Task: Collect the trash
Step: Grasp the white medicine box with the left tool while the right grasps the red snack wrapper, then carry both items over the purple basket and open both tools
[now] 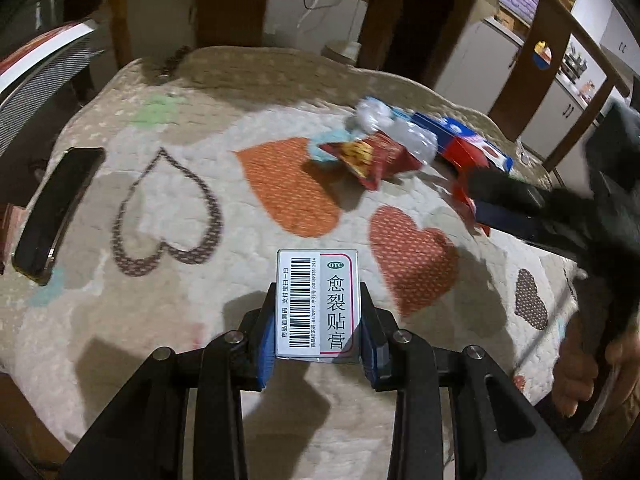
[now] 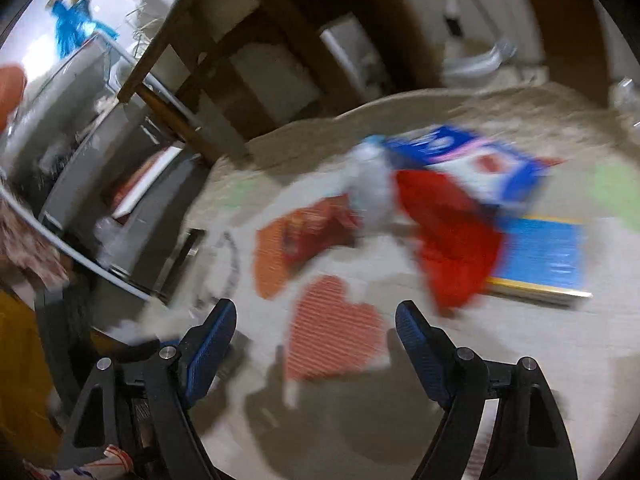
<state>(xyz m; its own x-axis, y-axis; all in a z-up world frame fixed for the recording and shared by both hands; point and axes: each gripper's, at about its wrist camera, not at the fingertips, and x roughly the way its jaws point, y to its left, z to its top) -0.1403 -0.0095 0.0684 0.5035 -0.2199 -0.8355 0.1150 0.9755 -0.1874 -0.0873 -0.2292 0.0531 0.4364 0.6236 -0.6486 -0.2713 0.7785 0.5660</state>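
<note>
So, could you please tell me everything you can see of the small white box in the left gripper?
The small white box looks like thin printed cardboard, flat and rectangular. Its upward face carries a black barcode, a green OTC oval and large Chinese characters inside a red outline. It is clamped by its long sides between the left gripper's blue pads, pointing forward above the heart-patterned quilt. It looks intact; nothing else touches it.

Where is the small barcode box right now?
In the left wrist view the barcode box sits bottom centre, clamped in the left gripper above the heart-print cloth, with a red heart just to its right.
</note>
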